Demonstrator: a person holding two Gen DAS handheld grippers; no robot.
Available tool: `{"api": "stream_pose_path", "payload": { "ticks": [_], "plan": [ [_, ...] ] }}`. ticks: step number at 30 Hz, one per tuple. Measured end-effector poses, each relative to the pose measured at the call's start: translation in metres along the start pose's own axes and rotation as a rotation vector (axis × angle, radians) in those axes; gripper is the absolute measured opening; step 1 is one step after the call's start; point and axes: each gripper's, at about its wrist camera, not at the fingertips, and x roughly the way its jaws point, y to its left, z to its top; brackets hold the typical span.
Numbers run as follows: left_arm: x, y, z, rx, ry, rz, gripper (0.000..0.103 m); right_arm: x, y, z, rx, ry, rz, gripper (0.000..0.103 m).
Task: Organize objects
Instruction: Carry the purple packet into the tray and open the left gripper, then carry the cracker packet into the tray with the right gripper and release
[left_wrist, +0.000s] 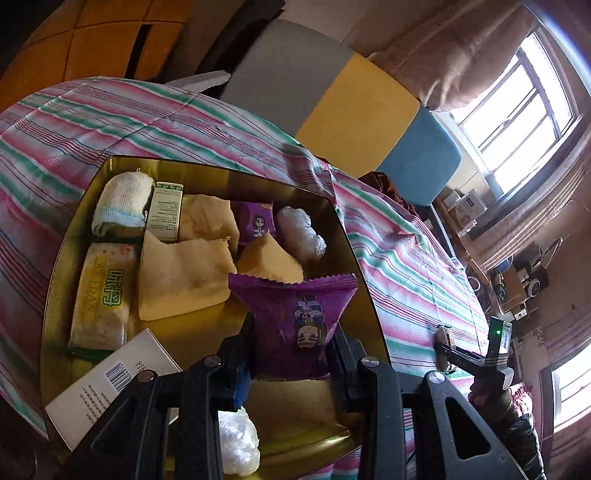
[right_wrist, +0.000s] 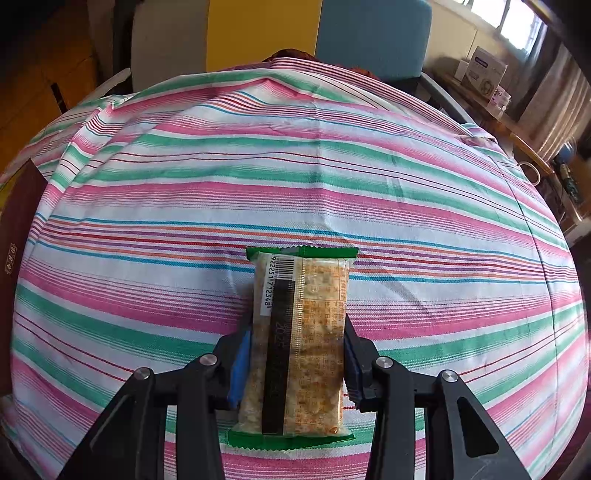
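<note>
Purple foil is what we see first: the left gripper (left_wrist: 291, 354) has its two fingers pressed on the sides of a purple snack packet (left_wrist: 295, 317) with a cartoon figure printed on it. We hold this packet above the near part of a golden metal tin (left_wrist: 59, 266), which stands on the striped cloth (left_wrist: 110, 122). Inside the tin we see a rolled white sock (left_wrist: 122, 205), a small green and white box (left_wrist: 166, 212), some pale yellow cloths (left_wrist: 181, 277), a second purple packet (left_wrist: 255, 221), a crumpled clear plastic bag (left_wrist: 301, 230) and a long yellowish snack bar (left_wrist: 99, 295). A white box with a barcode (left_wrist: 114, 384) leans over the near left rim of the tin. Another piece of clear plastic (left_wrist: 236, 439) lies under the gripper.

The right gripper (right_wrist: 293, 358) is closed narrowly on a clear snack bar with green ends (right_wrist: 299, 343); the pads touch its long sides. The bar points away from us, over the same striped cloth (right_wrist: 295, 177). We cannot tell whether the bar rests on the cloth or is lifted a little.
</note>
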Motion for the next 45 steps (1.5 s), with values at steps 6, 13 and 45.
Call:
{"api": "stream_pose_path", "payload": {
  "ticks": [6,13,45],
  "plan": [
    [0.033,-0.014,-0.013,0.042,0.08,0.065,0.034,0.0,0.001,0.001,-0.004,0.001,-0.005,0.043],
    [0.054,-0.023,-0.029,0.192,0.107,0.272,0.035,-0.001,0.001,0.001,-0.009,0.001,-0.008,0.043],
    [-0.043,0.003,-0.014,0.173,-0.162,0.324,0.043,-0.12,0.186,0.011,-0.14,-0.157,0.407,0.041]
  ]
}}
